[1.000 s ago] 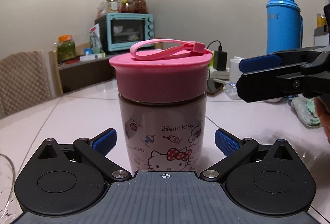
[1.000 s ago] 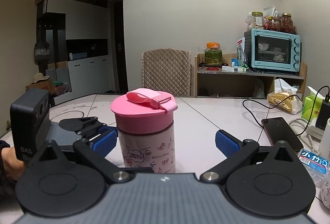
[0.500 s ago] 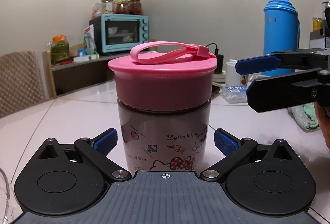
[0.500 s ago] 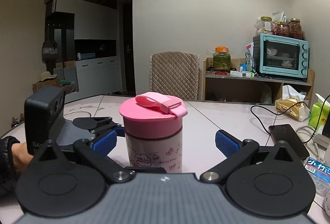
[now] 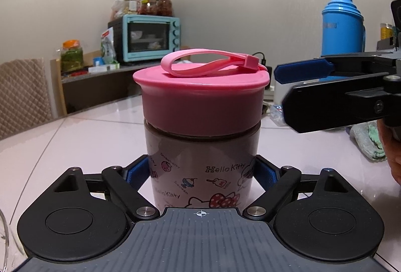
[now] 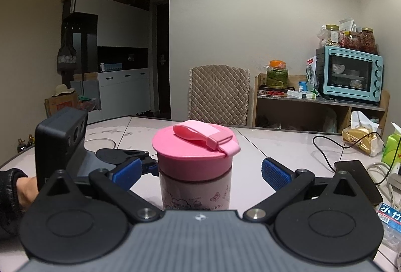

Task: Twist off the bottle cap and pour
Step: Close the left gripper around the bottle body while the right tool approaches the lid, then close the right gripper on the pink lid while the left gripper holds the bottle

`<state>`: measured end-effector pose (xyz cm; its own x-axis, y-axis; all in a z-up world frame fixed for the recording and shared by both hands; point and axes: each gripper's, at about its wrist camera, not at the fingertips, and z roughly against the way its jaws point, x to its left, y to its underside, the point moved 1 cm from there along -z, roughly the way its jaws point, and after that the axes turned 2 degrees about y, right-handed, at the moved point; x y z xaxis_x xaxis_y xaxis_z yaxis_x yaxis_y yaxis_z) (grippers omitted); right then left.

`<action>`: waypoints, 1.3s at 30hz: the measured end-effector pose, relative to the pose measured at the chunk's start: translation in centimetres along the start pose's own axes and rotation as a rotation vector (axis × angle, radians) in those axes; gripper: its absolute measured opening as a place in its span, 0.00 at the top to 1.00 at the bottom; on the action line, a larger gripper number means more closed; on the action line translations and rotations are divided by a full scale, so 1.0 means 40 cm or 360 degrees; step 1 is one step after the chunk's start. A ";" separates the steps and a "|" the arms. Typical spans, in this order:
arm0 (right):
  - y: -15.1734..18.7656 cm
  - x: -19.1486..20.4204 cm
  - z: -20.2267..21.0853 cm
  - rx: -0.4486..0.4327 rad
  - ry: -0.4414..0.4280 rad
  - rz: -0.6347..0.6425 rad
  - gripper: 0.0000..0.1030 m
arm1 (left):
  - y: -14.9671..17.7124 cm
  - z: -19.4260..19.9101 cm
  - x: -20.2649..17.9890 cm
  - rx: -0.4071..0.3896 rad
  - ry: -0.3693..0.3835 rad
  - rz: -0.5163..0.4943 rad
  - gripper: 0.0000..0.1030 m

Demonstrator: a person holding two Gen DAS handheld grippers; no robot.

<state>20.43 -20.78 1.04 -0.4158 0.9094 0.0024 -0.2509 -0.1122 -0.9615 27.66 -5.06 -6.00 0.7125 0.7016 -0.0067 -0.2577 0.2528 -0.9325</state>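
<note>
A Hello Kitty bottle (image 5: pixel 200 161) stands upright on the pale table (image 5: pixel 75 136). Its wide pink cap (image 5: pixel 203 96) is on, with a strap loop lying on top. My left gripper (image 5: pixel 201 171) is shut on the bottle's body below the cap, blue pads pressed to both sides. In the right wrist view the bottle (image 6: pixel 195 189) and cap (image 6: pixel 195 154) sit between my right gripper's spread fingers. That right gripper (image 6: pixel 200 171) is open, its pads level with the cap's lower edge and clear of it. It also shows side-on as the right gripper (image 5: pixel 282 89), just right of the cap.
A blue thermos (image 5: pixel 342 24) and a green cloth (image 5: pixel 368 144) lie beyond the right gripper. A black phone (image 6: pixel 356 179), cables and a packaged water bottle (image 6: pixel 391 219) are at the table's right. A glass rim (image 5: pixel 3 234) shows at far left. A chair (image 6: pixel 218 94) stands behind.
My left gripper's fingers have closed from open onto the bottle's body. The right gripper has come nearer, with the cap now centred between its open fingers.
</note>
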 end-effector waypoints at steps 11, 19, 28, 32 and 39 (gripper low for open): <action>-0.025 0.014 -0.063 0.0061 0.0053 -0.0018 0.00 | -0.003 0.003 0.011 -0.0011 -0.0001 -0.0001 0.13; -0.033 0.031 -0.102 0.0084 0.0083 -0.0031 0.00 | -0.001 -0.001 0.009 -0.0001 -0.0001 -0.0002 0.13; -0.030 0.027 -0.123 0.0092 0.0109 -0.0064 0.00 | -0.002 -0.006 0.005 0.0003 -0.0002 -0.0002 0.13; -0.028 0.025 -0.131 0.0096 0.0122 -0.0079 0.00 | -0.003 -0.009 0.004 0.0003 -0.0002 -0.0002 0.13; -0.023 0.017 -0.140 0.0103 0.0124 -0.0093 0.03 | -0.002 -0.012 -0.007 0.0006 -0.0004 -0.0004 0.13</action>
<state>25.28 -17.83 0.37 -0.3305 0.9432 0.0342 -0.3296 -0.0814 -0.9406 27.80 -5.59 -6.09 0.7116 0.7026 -0.0034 -0.2583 0.2571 -0.9312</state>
